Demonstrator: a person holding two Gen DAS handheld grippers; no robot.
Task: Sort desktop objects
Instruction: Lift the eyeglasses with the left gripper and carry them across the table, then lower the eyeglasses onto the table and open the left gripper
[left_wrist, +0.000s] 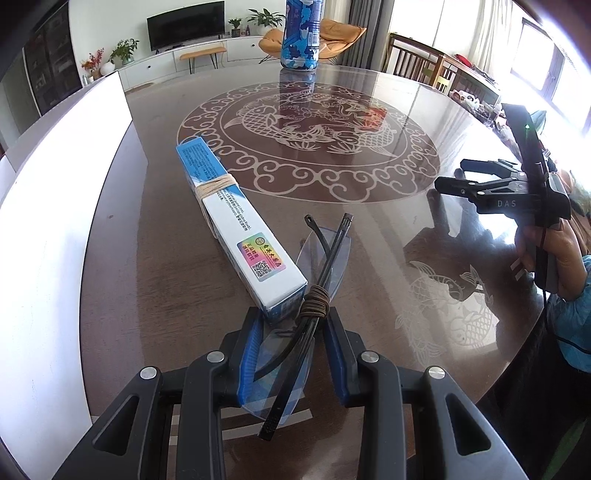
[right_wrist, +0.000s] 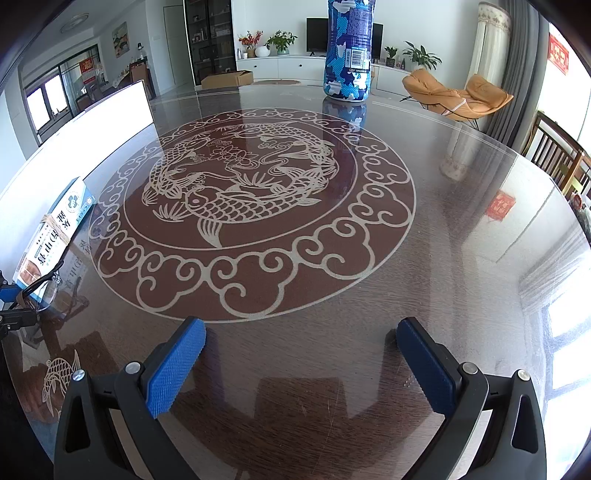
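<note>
Fingers (left_wrist: 255, 354) of left gripper (left_wrist: 293, 325) pinch folded glasses (left_wrist: 295, 332) just beside box (left_wrist: 236, 229) on bench (left_wrist: 369, 240); right gripper (right_wrist: 299, 332) wide, empty. Risk: thin lens slips from pads or temples snag box.

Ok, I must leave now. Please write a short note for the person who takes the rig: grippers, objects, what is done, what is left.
Left gripper: jaws shut on the folded glasses, low over the table, close beside the near end of the box.
Right gripper: open, empty, over bare table.
Box: lying flat near the white board, a rubber band around it.
Bottle: upright at the far side.
Done: glasses gripped.
Left: place the glasses, then sort box and bottle. Where they should go I cannot tell.
</note>
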